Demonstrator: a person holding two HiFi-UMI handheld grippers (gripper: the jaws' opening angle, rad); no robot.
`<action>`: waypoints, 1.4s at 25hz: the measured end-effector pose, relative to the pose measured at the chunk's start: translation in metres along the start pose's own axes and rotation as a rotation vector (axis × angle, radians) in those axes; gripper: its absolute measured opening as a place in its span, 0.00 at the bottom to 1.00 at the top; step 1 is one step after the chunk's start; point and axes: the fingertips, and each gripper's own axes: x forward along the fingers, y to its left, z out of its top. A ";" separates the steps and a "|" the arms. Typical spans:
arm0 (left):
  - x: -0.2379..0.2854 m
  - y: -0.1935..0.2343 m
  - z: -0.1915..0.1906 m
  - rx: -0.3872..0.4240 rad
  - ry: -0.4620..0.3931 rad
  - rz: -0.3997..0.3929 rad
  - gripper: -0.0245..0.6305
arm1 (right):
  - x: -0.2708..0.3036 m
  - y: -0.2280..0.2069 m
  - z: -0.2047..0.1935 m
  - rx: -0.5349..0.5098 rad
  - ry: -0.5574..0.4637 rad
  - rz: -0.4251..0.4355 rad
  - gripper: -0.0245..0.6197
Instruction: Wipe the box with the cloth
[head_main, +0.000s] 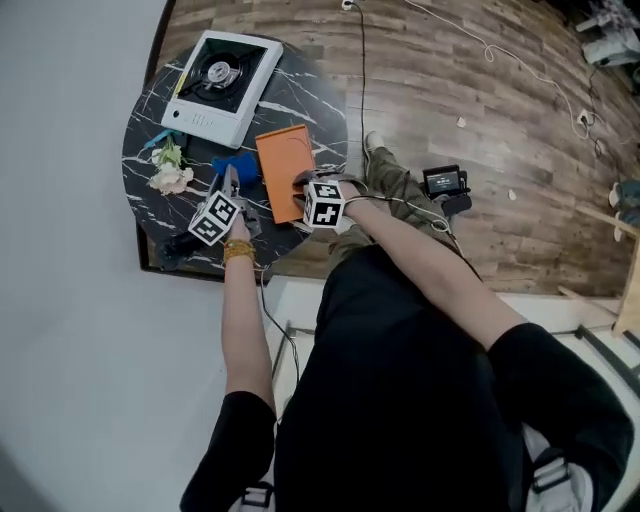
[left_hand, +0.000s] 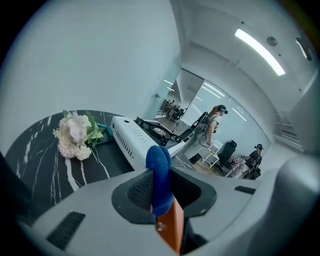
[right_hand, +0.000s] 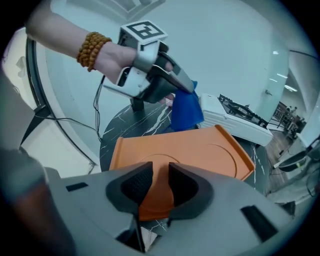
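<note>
1. The person's left claw (left_hand: 161, 181) is clenched on a folded blue cloth (left_hand: 159, 165). The cloth stands up from between the pads.
2. The right claw (right_hand: 159, 175) is released, its pads parted. The near edge of a flat orange rectangular box (right_hand: 185, 150) lies in the gap, and the pads do not press on it.
3. The head view shows the box on the right half of a round black marble tabletop (head_main: 148, 130). Its near end reaches close to the rim facing the person.
4. In the same view the cloth sits just beside the box's left long edge. From the right gripper view it hangs over the far left corner, and whether it touches cannot be told.
5. A white single-burner portable stove (head_main: 220, 85) fills the far side of the tabletop, with one corner close to the box's far end.
6. A small bunch of pale artificial flowers (head_main: 172, 175) lies near the left rim, just beside the left claw.
7. Bare marble is left mainly between the flowers and the stove, and along the right rim past the box.
8. The brown wood-plank floor (head_main: 480, 120) lies open to the right, crossed by thin cables.
9. In the head view the marker cube and hand hide the right claw's tips and the box's near end.
10. In the left gripper view only an orange sliver of the box shows, below the cloth.
11. The stove's far end is cut off behind the cloth there.
</note>
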 end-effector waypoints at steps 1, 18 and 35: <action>0.015 -0.001 -0.005 -0.011 0.015 -0.012 0.16 | -0.001 0.000 -0.003 -0.009 0.001 0.001 0.15; 0.080 -0.030 -0.037 -0.128 0.156 -0.093 0.15 | -0.006 0.000 -0.003 -0.049 0.003 0.039 0.15; 0.011 -0.037 -0.100 0.253 0.422 -0.100 0.14 | -0.004 -0.004 -0.005 -0.019 0.024 0.015 0.15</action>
